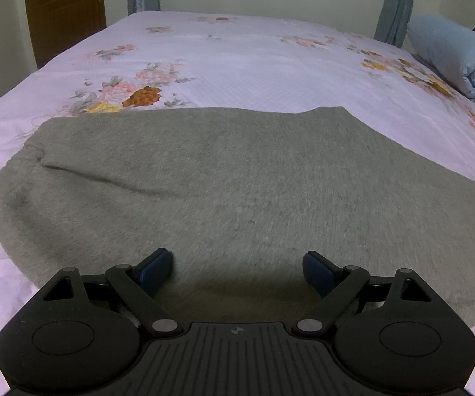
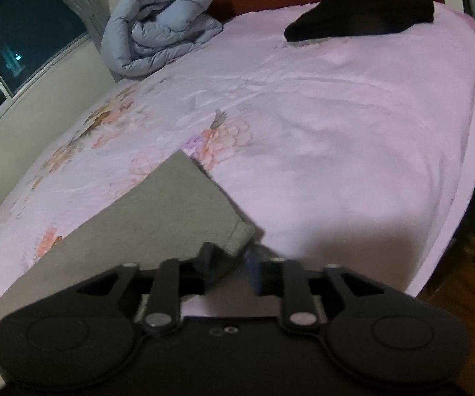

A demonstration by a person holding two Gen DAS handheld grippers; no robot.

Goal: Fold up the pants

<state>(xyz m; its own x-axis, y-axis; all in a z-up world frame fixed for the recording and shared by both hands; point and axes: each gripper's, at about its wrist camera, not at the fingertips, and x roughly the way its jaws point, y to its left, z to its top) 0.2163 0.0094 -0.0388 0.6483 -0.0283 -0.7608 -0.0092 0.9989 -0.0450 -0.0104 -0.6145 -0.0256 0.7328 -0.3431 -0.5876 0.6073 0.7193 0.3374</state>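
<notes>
Grey pants (image 1: pixel 237 171) lie flat on a pink flowered bedsheet (image 1: pixel 254 62). My left gripper (image 1: pixel 239 269) is held over their near part, jaws wide open and nothing between the blue pads. In the right wrist view a folded, squared end of the pants (image 2: pixel 158 211) points towards the bed's middle. My right gripper (image 2: pixel 232 262) sits at that end's near corner. Its jaws stand a little apart, with the corner lying between the fingers and a gap showing beside the right pad. This part of the view is blurred.
A rolled light-blue quilt (image 2: pixel 158 23) lies at the head of the bed by the window (image 2: pixel 23 33). A black garment (image 2: pixel 359 13) rests near the headboard. The bed's edge drops to a wooden floor (image 2: pixel 452 280) on the right. A brown door (image 1: pixel 62 10) stands beyond the bed.
</notes>
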